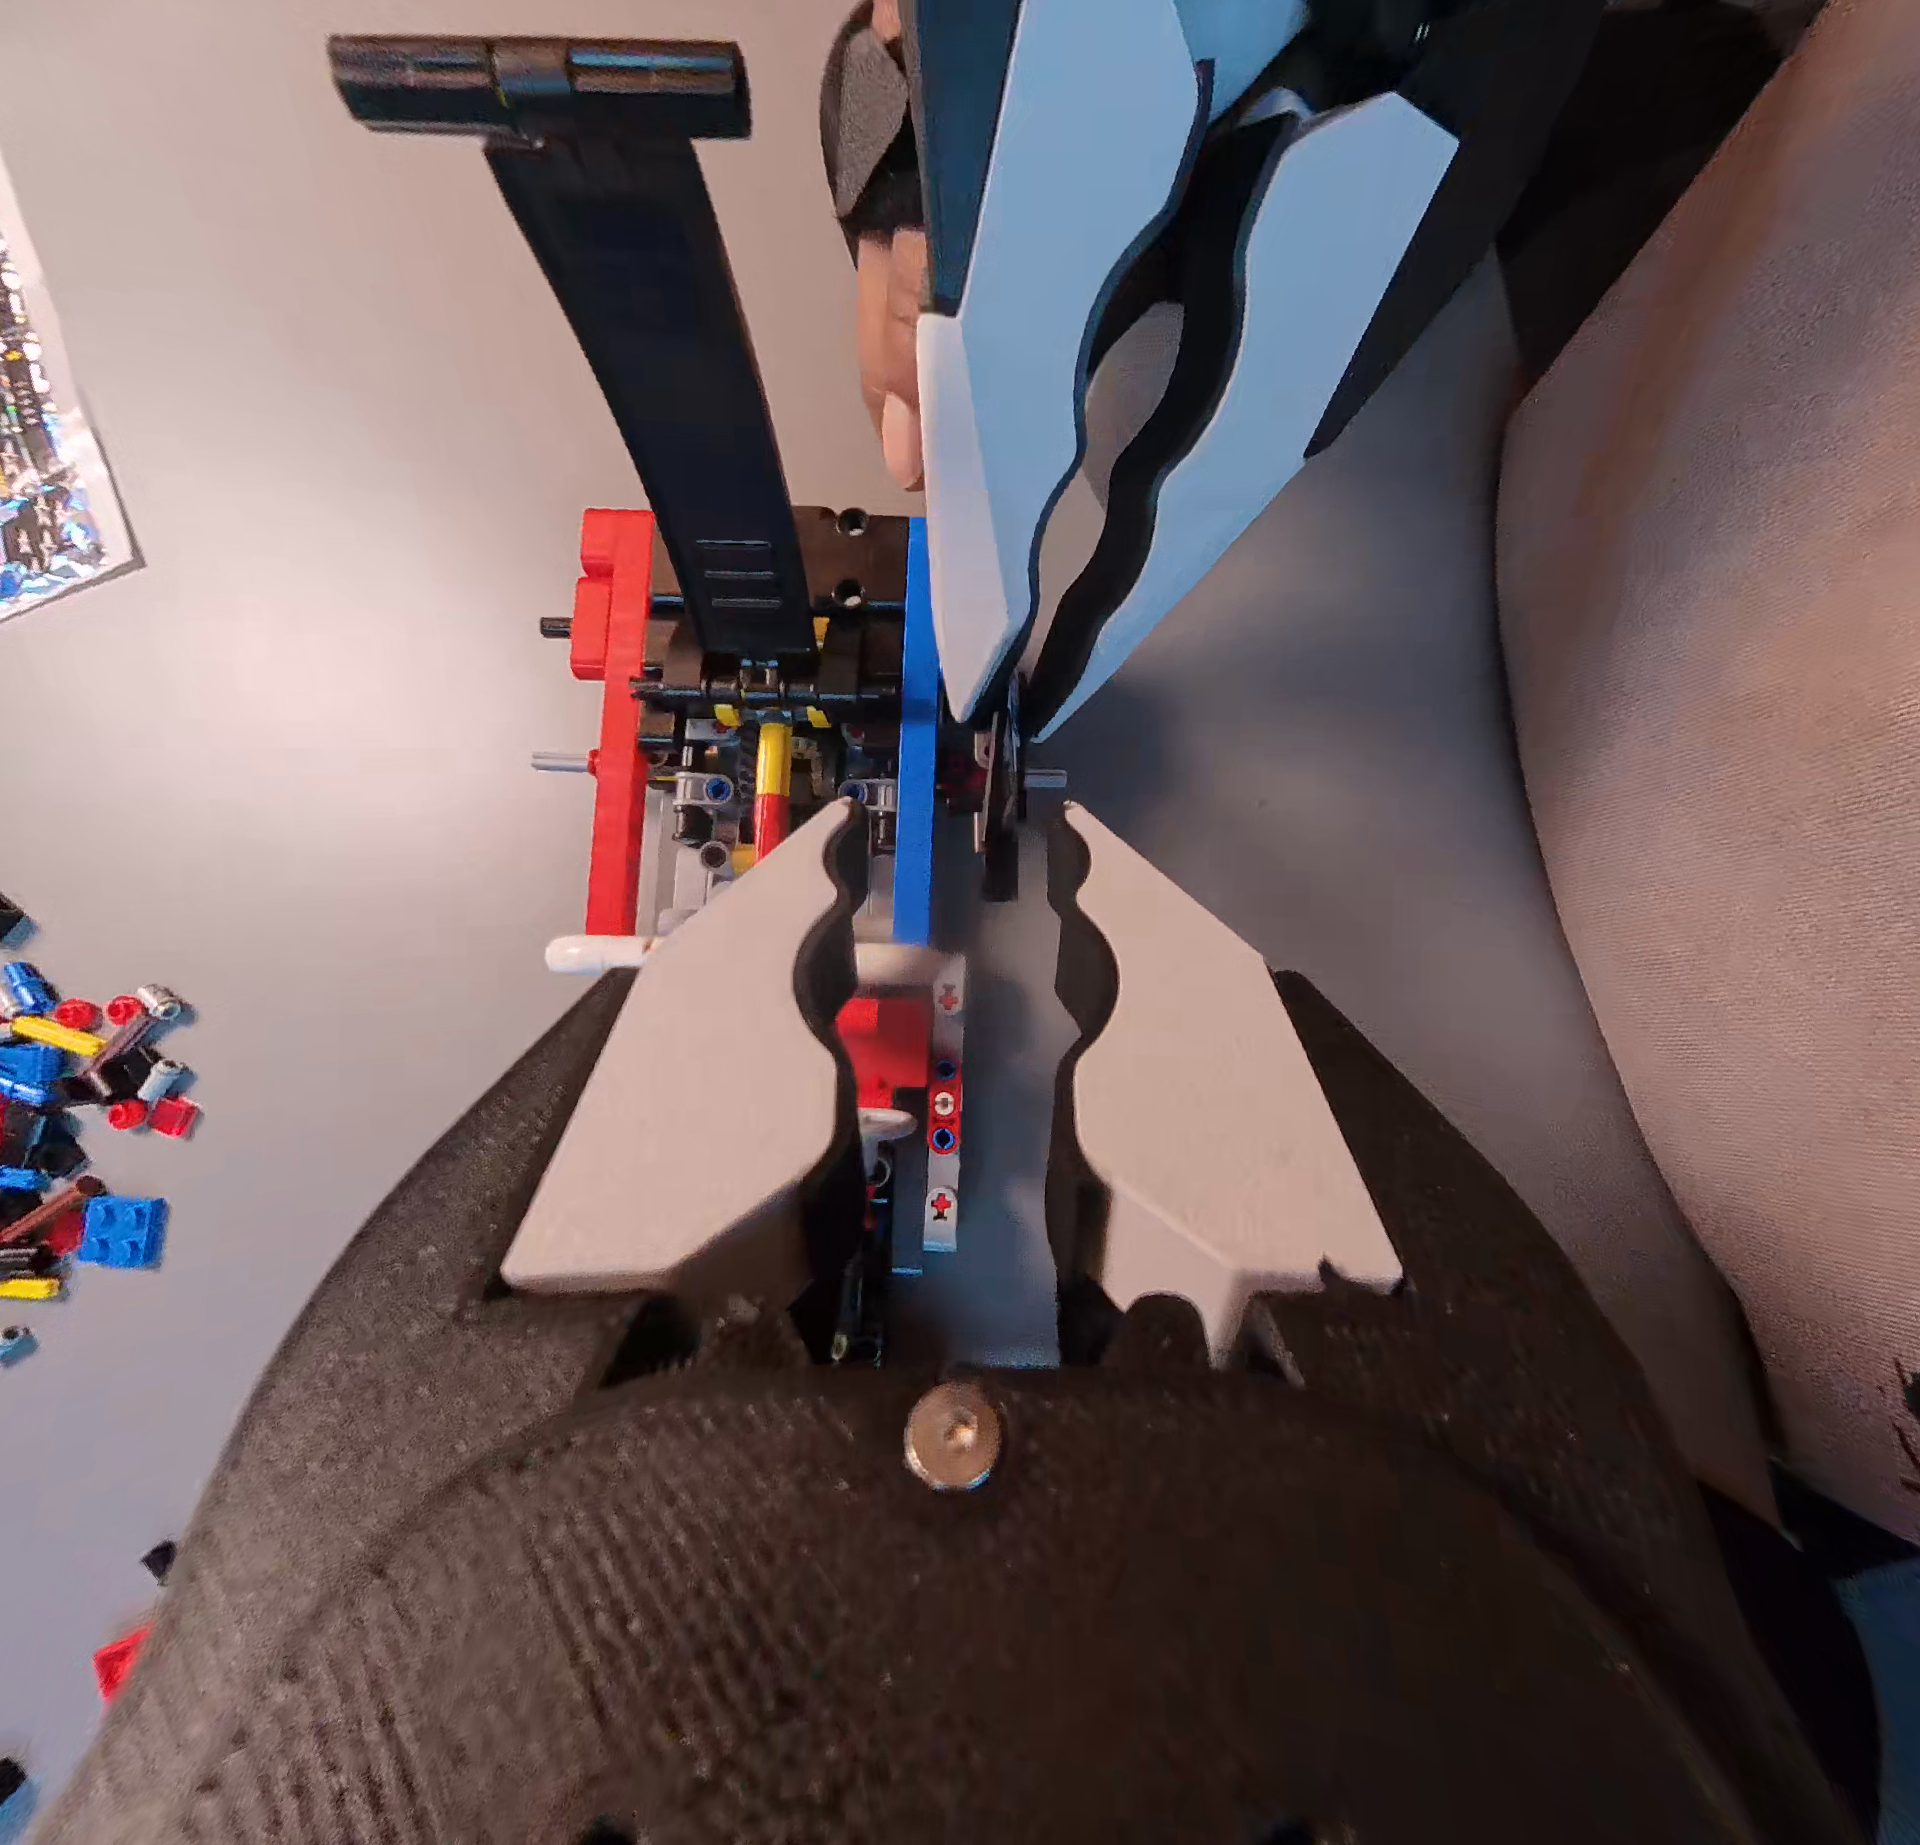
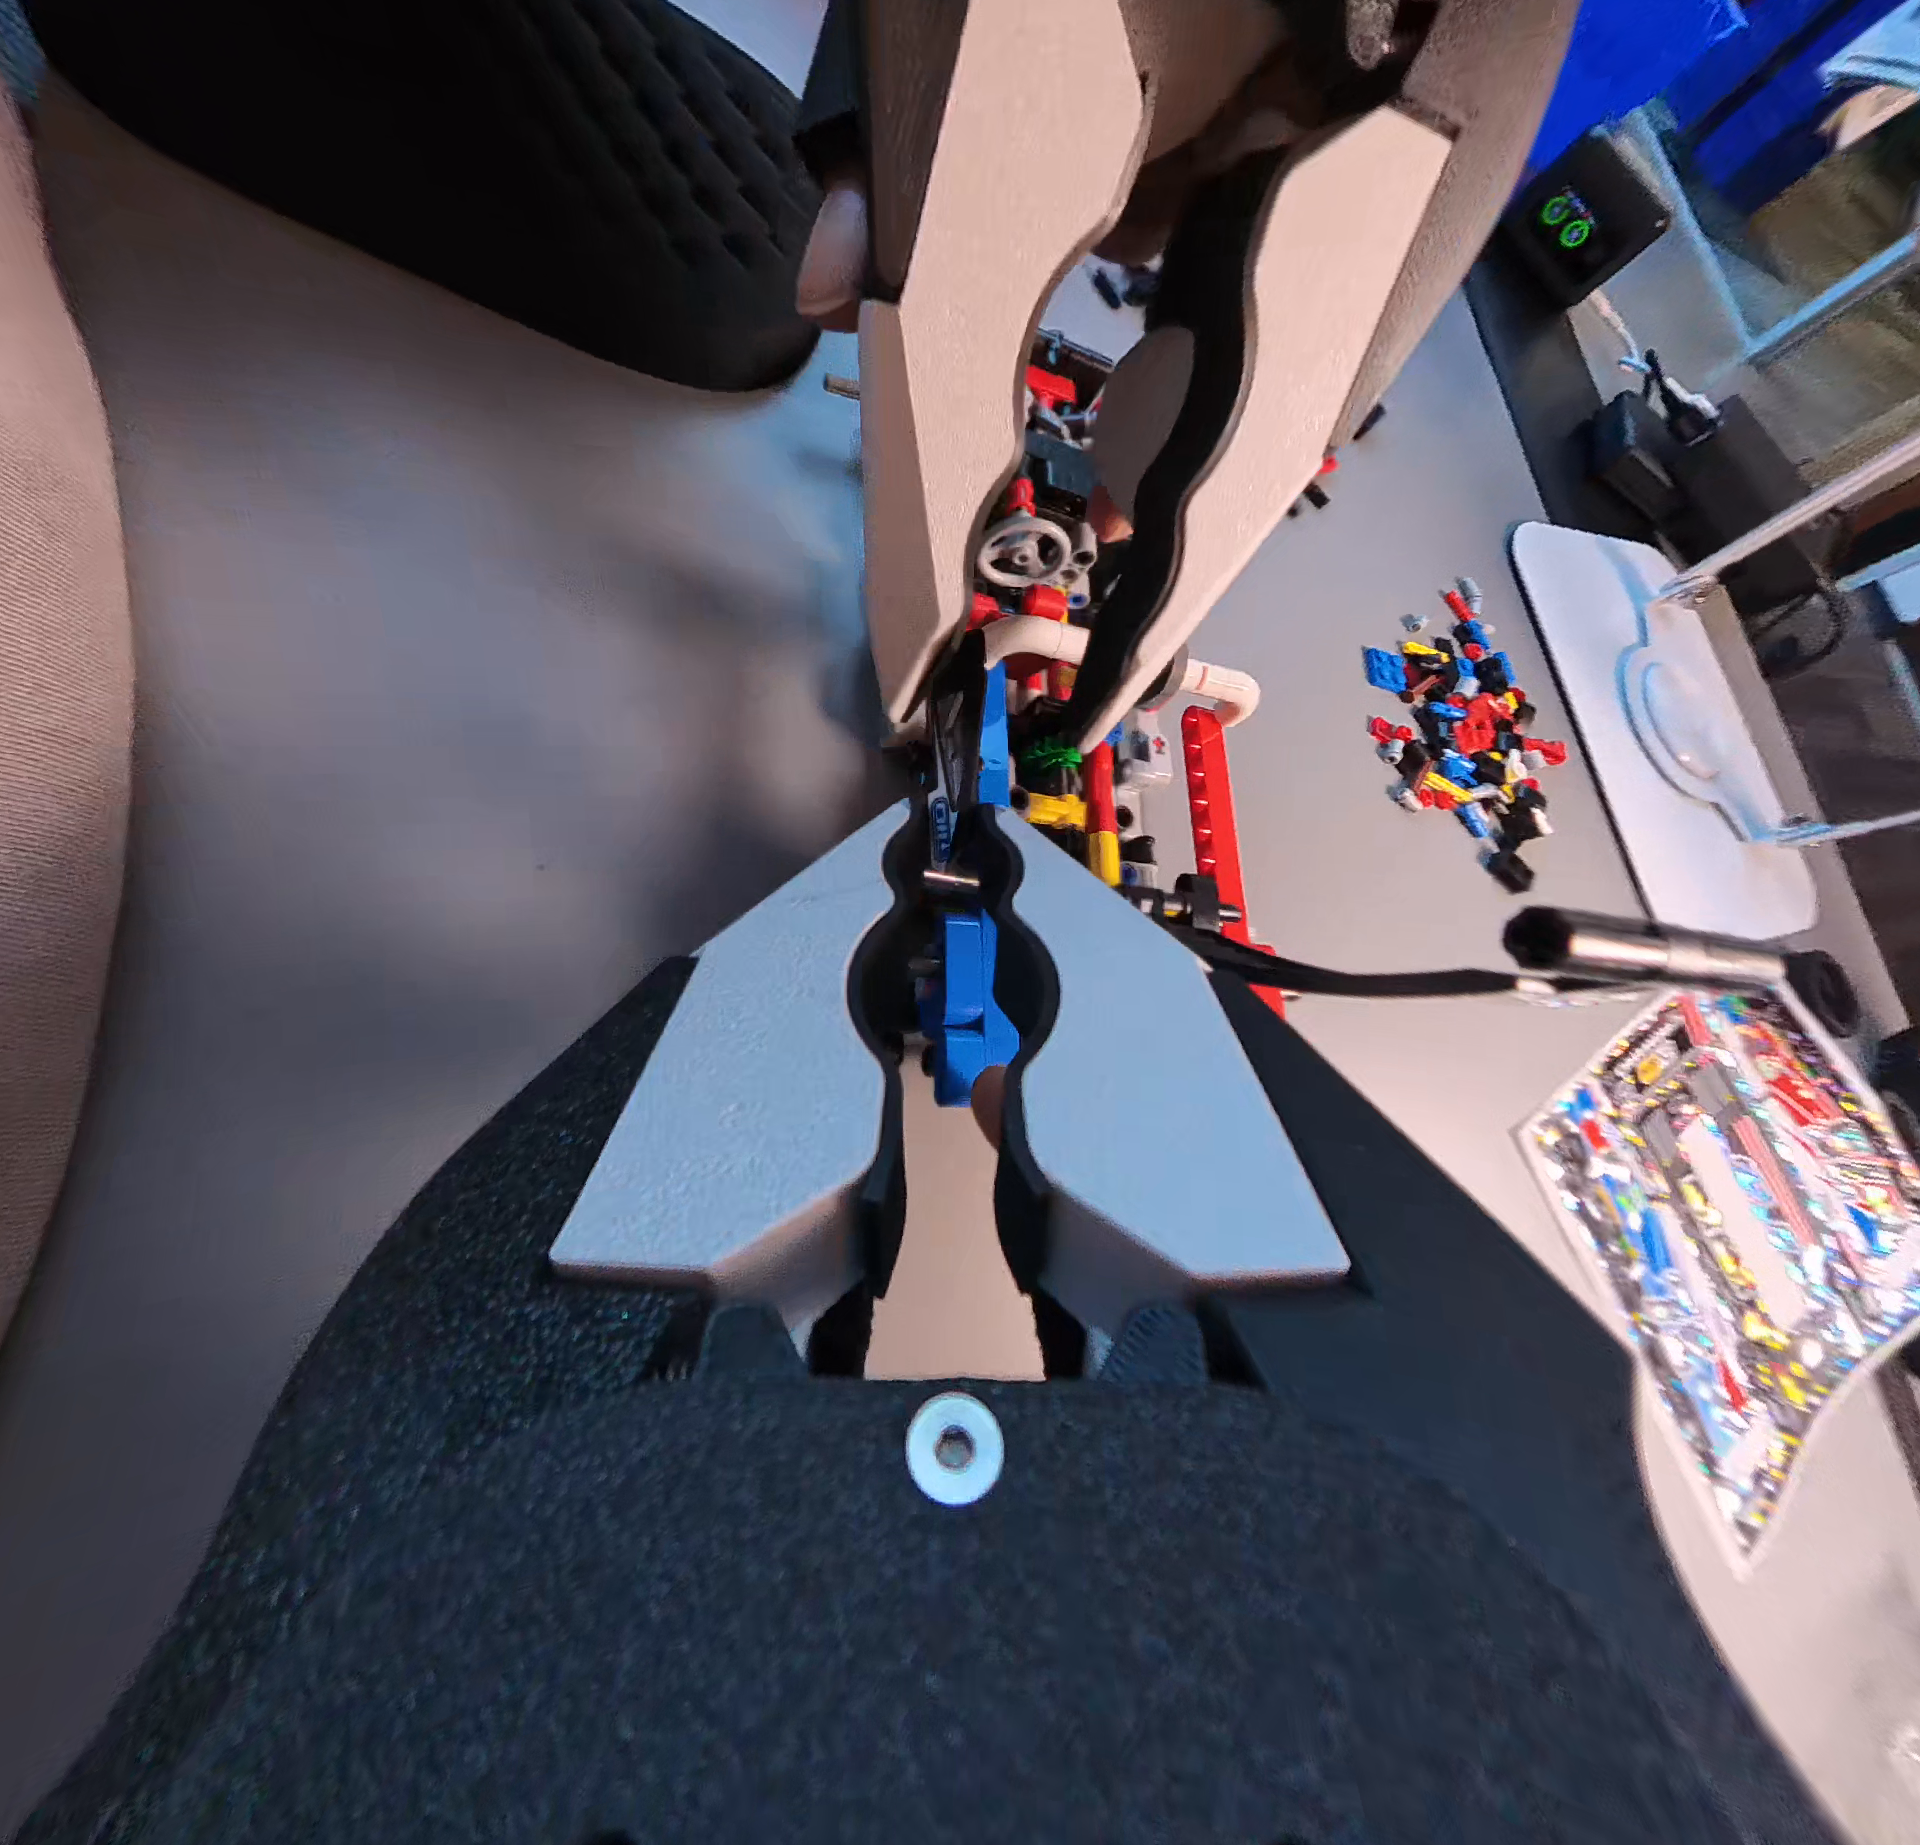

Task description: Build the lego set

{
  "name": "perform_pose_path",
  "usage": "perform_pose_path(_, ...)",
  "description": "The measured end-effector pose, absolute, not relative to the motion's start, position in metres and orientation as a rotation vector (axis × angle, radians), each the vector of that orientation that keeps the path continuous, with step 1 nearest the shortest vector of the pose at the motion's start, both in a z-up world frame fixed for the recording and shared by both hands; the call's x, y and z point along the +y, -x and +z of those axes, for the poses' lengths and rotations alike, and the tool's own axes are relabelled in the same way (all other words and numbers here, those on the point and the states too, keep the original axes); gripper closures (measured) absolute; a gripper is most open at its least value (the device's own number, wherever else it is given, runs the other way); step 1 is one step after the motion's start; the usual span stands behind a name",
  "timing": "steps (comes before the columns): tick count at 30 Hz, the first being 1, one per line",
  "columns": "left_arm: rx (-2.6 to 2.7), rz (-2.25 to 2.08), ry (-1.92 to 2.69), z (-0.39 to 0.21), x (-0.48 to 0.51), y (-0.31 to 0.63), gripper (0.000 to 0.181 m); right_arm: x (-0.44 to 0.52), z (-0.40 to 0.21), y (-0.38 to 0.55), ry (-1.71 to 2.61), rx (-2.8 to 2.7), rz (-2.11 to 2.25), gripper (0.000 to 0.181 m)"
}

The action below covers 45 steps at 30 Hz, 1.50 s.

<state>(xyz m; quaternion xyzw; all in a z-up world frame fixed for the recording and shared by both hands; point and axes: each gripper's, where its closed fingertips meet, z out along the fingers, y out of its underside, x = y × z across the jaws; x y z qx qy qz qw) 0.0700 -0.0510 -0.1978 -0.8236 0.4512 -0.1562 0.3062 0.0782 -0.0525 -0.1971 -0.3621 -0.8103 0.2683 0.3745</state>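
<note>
Bench (image 1: 312, 756) is carrying the lego model (image 1: 748, 715) at frame centre. Left hand-held gripper (image 1: 956, 808) is straddling its blue beam (image 1: 916, 735), spread. Right hand-held gripper (image 2: 951, 819) is pinching the black panel (image 2: 961, 725). Loose bricks (image 2: 1460, 735) are lying centre-right.

Markings show on a black sticker panel (image 2: 943, 756) and a small screen (image 2: 1567, 219).

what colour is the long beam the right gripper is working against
Blue: the long beam on the model's side, clearest in the left wrist view.

Loose bricks (image 2: 1460, 730) lie right of the lego model (image 2: 1101, 787), on the table (image 2: 1351, 860).
</note>
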Motion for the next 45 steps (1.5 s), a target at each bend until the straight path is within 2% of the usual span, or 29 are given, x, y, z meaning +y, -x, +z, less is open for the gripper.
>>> perform_pose_path(10,1.495,-0.310,2.307,-0.225,-0.047,-0.069,0.153,-0.051,-0.207,-0.077,0.906,-2.062,0.591,0.175)
perform_pose_path(26,1.541,-0.268,2.342,-0.226,-0.046,-0.071,0.161,-0.045,-0.210,-0.077,0.950,-2.022,0.610,0.175)
perform_pose_path(35,1.499,-0.280,2.375,-0.226,-0.044,-0.073,0.161,-0.032,-0.207,-0.081,1.028,-1.980,0.601,0.157)
perform_pose_path(40,1.492,-0.280,2.362,-0.226,-0.043,-0.075,0.161,-0.028,-0.207,-0.083,1.094,-1.950,0.624,0.154)
perform_pose_path(42,1.484,-0.283,2.342,-0.225,-0.042,-0.076,0.161,-0.028,-0.206,-0.084,1.091,-1.951,0.610,0.155)
perform_pose_path(45,1.470,-0.267,2.304,-0.225,-0.041,-0.077,0.161,-0.033,-0.207,-0.086,1.009,-1.962,0.553,0.165)
